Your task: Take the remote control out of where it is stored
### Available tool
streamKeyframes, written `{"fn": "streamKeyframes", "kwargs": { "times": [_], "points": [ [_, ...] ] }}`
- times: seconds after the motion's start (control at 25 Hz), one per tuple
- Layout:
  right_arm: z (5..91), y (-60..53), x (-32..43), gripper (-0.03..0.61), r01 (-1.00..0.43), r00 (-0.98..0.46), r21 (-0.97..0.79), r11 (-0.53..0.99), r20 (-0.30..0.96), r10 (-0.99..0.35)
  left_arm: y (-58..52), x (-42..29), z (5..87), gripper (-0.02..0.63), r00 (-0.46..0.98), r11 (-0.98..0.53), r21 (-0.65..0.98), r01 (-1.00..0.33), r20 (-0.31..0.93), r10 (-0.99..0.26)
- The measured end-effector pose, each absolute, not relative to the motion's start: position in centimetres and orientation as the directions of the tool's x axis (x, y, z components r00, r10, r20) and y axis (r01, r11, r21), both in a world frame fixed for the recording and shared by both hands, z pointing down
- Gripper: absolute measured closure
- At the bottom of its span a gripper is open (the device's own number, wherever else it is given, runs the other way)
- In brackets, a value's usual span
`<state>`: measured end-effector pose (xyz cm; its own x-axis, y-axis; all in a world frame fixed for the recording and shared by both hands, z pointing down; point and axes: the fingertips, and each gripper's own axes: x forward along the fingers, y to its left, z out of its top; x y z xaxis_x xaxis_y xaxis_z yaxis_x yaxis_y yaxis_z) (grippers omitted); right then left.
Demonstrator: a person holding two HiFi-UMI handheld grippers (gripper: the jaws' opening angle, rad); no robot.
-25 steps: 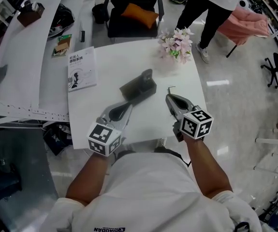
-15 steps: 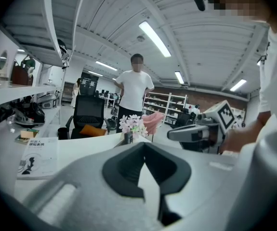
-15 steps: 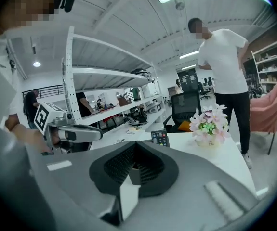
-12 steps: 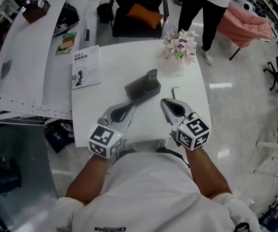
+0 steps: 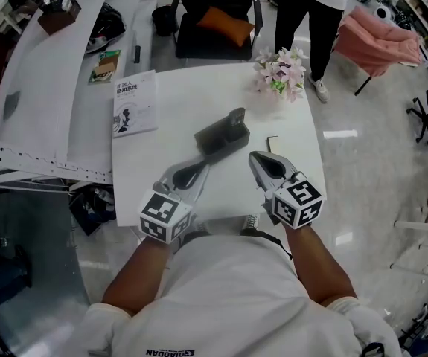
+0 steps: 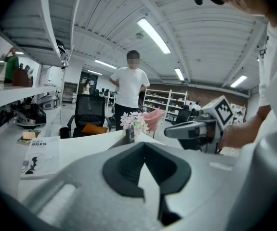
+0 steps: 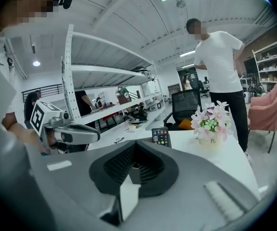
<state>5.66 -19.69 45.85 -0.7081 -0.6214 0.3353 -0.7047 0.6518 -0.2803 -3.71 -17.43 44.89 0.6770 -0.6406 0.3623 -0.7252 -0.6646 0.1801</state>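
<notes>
The black remote control [image 5: 236,117] stands upright in the far end of a dark holder [image 5: 217,136] in the middle of the white table [image 5: 169,103]. In the right gripper view the remote [image 7: 161,136], with its coloured buttons, shows just beyond the jaws. My left gripper [image 5: 204,163] hangs near the holder's front left, shut and empty. My right gripper [image 5: 252,156] is at the holder's front right, also shut with nothing in it. Neither touches the holder.
A pot of pink flowers [image 5: 280,71] stands at the table's far right corner and a booklet [image 5: 134,103] lies at the far left. A small thin object [image 5: 272,143] lies right of the holder. Behind the table are an office chair [image 5: 215,17] and a standing person [image 5: 310,6].
My right gripper has drawn back slightly towards me and rolled about its own axis. It stays shut. The left gripper has kept its place.
</notes>
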Motion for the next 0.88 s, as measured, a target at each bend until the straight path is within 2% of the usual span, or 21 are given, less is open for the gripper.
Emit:
{"fn": "streamKeyframes", "kwargs": {
  "times": [0.32, 0.88],
  "points": [
    [46.4, -19.9, 5.9, 0.572, -0.709, -0.704, -0.287, 0.645, 0.35, -0.618, -17.4, -3.5, 45.2, 0.612, 0.687, -0.67, 0.187, -0.719, 0.341, -0.642],
    [47.2, -20.7, 5.8, 0.572, -0.72, -0.691, -0.273, 0.638, 0.374, -0.619, -17.6, -4.0, 46.4, 0.612, 0.661, -0.662, 0.157, -0.733, 0.394, -0.638]
  ]
}}
